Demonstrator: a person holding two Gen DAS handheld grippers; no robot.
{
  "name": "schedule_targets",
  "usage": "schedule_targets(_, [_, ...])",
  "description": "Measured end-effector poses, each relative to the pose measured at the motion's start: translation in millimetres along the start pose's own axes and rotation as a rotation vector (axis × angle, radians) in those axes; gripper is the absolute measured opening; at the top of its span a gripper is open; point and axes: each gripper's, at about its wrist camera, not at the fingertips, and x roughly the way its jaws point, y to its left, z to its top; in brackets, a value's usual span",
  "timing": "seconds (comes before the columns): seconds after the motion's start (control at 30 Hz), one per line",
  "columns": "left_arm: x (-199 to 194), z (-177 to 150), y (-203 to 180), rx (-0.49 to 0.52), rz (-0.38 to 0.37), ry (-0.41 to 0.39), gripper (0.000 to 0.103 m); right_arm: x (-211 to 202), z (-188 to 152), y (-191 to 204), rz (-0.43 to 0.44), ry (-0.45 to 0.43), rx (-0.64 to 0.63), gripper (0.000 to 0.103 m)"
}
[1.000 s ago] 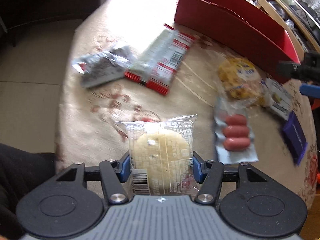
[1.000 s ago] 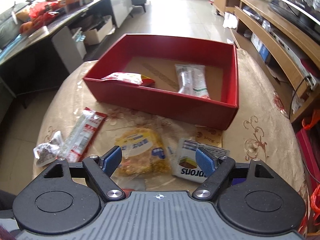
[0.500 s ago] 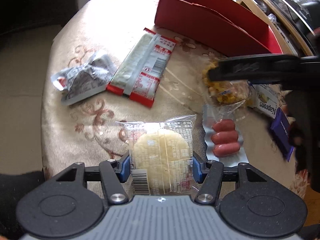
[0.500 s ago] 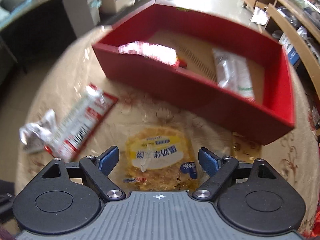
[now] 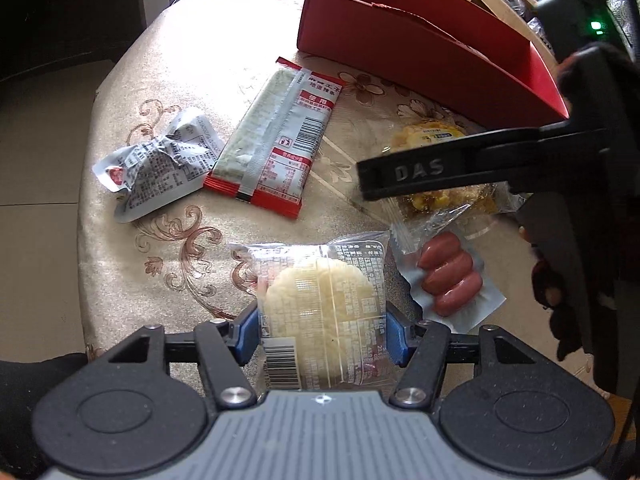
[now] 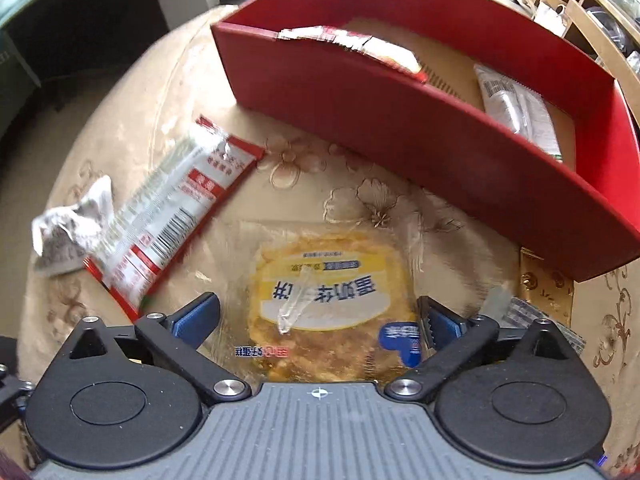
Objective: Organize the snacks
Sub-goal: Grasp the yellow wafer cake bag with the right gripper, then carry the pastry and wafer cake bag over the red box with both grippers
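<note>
Fingers [image 5: 322, 334] grip pale cake [image 5: 320, 312] – right fingers [image 6: 318, 320] straddle yellow pastry [image 6: 328, 300]

— What did you do with your right gripper [image 6: 318, 322] over that second?

— You brought it down from its view over the red box [image 6: 400, 128] until it stood low over the yellow cake packet [image 6: 332, 300], and you spread its jaws wider; the packet lay between the pads, which did not press it.

— And seen from the left?

— Your right gripper's black finger [image 5: 440, 168] came in from the right edge and crossed over the yellow cake packet. Your left gripper [image 5: 322, 334] eased its jaws slightly on the pale round cake [image 5: 320, 304].
</note>
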Motion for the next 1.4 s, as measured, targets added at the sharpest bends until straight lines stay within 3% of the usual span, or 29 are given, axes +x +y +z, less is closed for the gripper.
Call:
schedule_targets(0.07, [0, 0, 0, 0.006, 0.001, -0.002, 0.056, -1, 0, 5, -0.015, -0.017, -0.015, 0.1])
schedule_targets(0.17, [0, 0, 0, 0.013, 0.001, 0.0, 0.056, -8, 0, 8, -0.004, -0.036, -0.002, 0.087])
schedule_targets(0.3, [-2, 0, 3, 0.004, -0.003, -0.001, 0.055, -13, -4, 5, -0.01, -0.041, 0.016, 0.084])
schedule_targets(0.63, [-9, -1, -7, 0.043, 0.022, -0.047, 0.053, -52, -20, -22, 0.015, -0.115, 0.084, 0.084])
schedule_targets(1.03, [-3, 5, -26, 0.094, 0.063, -0.076, 0.053, -58, -52, -44, -0.029, -0.114, 0.091, 0.084])
schedule_targets(1.4, [-10, 4, -44, 0.148, 0.056, -0.103, 0.052, -82, -76, -50, -0.045, -0.151, 0.131, 0.084])
